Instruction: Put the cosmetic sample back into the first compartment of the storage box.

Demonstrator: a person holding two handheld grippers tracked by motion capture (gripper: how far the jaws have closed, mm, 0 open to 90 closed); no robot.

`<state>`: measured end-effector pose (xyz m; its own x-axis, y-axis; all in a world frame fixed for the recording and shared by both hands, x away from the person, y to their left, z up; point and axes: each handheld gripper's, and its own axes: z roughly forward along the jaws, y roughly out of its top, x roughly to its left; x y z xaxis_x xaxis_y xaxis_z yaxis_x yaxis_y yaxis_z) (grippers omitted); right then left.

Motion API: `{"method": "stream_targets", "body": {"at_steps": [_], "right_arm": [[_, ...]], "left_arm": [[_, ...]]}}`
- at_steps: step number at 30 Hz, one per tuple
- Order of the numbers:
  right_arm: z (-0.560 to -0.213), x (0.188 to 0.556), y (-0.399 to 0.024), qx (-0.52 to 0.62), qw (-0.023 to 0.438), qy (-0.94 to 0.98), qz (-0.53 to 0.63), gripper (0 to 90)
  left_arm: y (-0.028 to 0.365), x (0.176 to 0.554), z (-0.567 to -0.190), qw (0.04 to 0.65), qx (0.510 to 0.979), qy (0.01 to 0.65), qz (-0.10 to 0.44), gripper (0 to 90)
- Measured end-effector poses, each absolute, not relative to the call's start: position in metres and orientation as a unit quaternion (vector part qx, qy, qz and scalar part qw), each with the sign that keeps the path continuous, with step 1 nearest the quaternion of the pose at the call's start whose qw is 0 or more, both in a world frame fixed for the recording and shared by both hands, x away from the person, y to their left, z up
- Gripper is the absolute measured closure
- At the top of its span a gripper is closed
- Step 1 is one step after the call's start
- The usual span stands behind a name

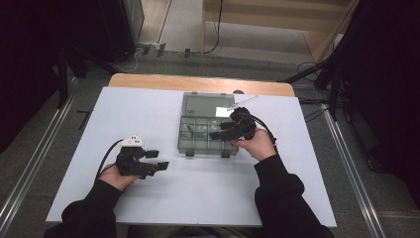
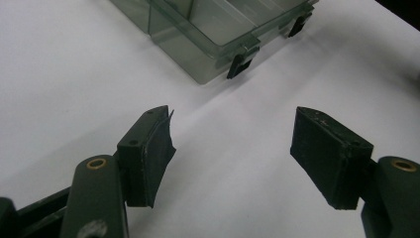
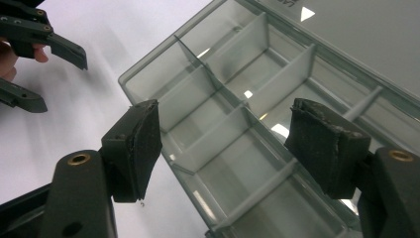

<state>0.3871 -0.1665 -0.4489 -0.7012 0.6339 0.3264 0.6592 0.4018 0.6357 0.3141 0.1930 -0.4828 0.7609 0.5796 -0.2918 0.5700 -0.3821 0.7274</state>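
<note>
One compartment box [image 3: 237, 124], lid open, lies under your right gripper [image 3: 225, 144], jaws released; your left gripper [image 2: 233, 148], likewise released, sits well apart.

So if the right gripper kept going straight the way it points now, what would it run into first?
Most likely the clear grey plastic compartment box: the right gripper, jaws open and empty, aims down into its open tray, so a thin divider wall or compartment floor would come first. Depth is hard to judge.
</note>
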Motion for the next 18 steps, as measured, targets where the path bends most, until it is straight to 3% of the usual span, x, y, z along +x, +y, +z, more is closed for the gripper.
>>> {"method": "stream_targets", "body": {"at_steps": [18], "right_arm": [[-0.452, 0.393, -0.185, -0.403, 0.008, -0.831, -0.384, 28.5]], "left_arm": [[0.170, 0.339, -0.465, 0.443, 0.833, 0.331, 0.012, 32.1]]}}
